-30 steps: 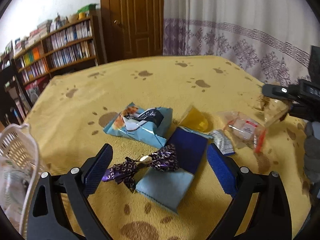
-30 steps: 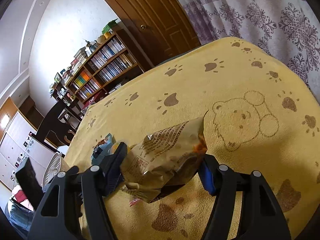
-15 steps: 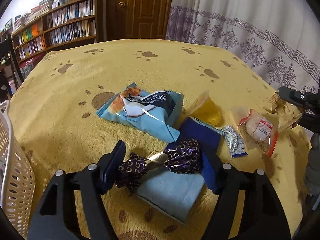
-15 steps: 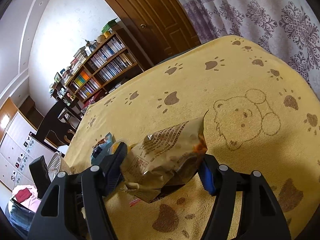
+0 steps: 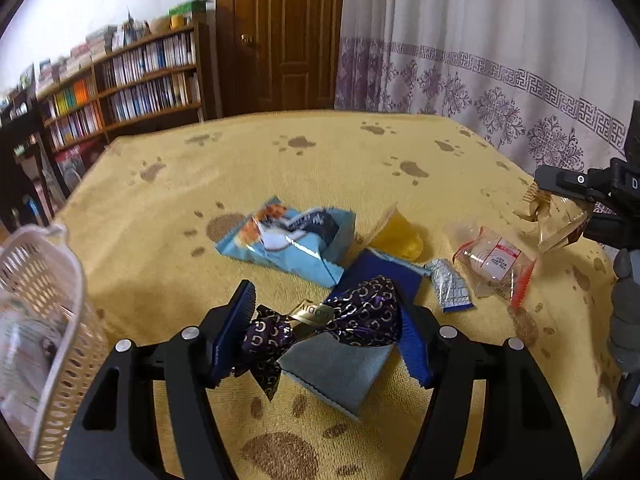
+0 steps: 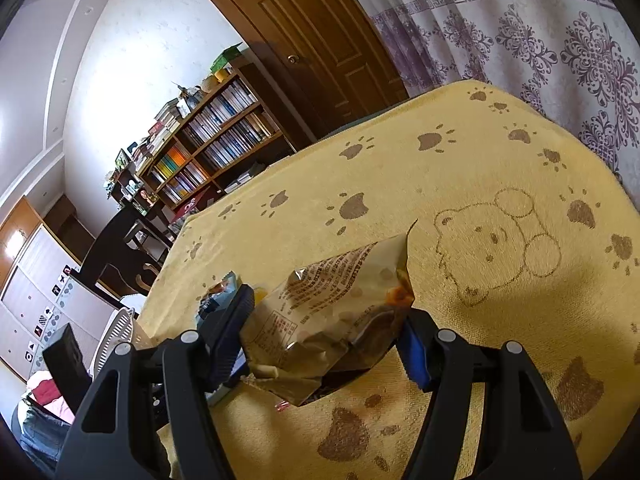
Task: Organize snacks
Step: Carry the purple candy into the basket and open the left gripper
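My left gripper (image 5: 324,328) is shut on a purple foil-wrapped chocolate (image 5: 360,316), lifted just above a blue pouch (image 5: 340,364) on the yellow paw-print cloth (image 5: 280,168). Beyond lie a light blue snack bag (image 5: 288,244), a yellow jelly cup (image 5: 400,236), a small silver sachet (image 5: 450,286) and a clear-wrapped bun (image 5: 496,260). At the far right of the left wrist view my right gripper (image 5: 576,208) holds a brown packet (image 5: 556,220). In the right wrist view the right gripper (image 6: 326,332) is shut on that brown printed snack packet (image 6: 332,312), above the cloth.
A white slotted basket (image 5: 52,320) with packets inside stands at the left table edge, also seen as the basket (image 6: 116,328) low left in the right wrist view. A bookshelf (image 5: 132,80), a door (image 5: 280,32) and a patterned curtain (image 5: 480,60) lie behind the table.
The left gripper closed its fingers onto the purple chocolate and lifted it slightly; the view swung back left, bringing the basket closer. The right gripper kept holding the brown packet nearly still.
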